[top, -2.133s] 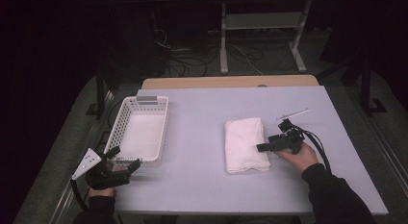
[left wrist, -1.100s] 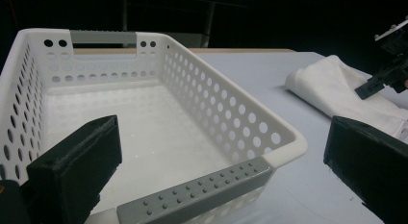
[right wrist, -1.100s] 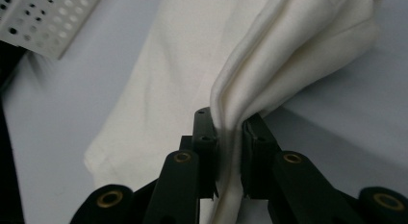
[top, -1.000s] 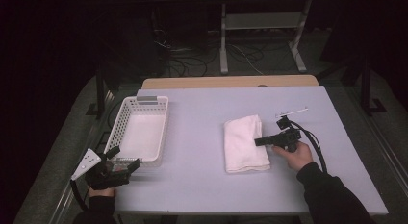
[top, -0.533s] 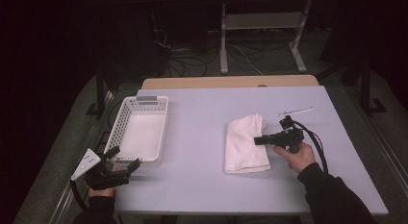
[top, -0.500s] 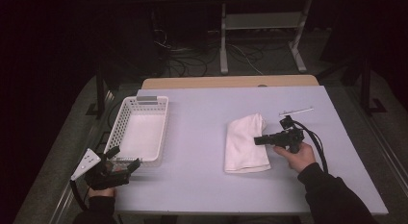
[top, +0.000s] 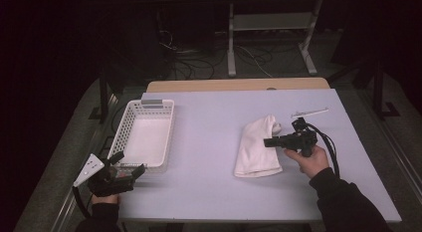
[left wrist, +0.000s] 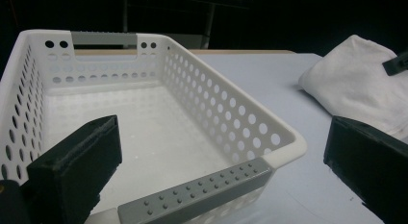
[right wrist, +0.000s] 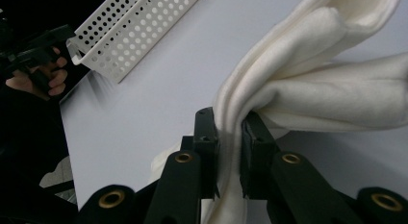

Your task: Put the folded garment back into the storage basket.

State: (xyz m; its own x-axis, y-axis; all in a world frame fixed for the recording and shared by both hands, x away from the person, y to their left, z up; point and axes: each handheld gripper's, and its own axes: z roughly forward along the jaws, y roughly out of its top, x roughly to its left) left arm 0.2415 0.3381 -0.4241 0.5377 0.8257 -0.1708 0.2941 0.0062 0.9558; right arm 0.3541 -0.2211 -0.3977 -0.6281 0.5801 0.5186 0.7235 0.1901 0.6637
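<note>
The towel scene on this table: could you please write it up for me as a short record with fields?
surface: pale table
towel: white folded towel, right of centre, one edge lifted off the table
right claw: right claw shut on a fold of the towel
basket: white perforated basket with grey handles, left side, nothing inside
left claw: left claw open, at the basket's near end, holding nothing
other item: thin pale strip beyond the towel, too small to identify
</note>
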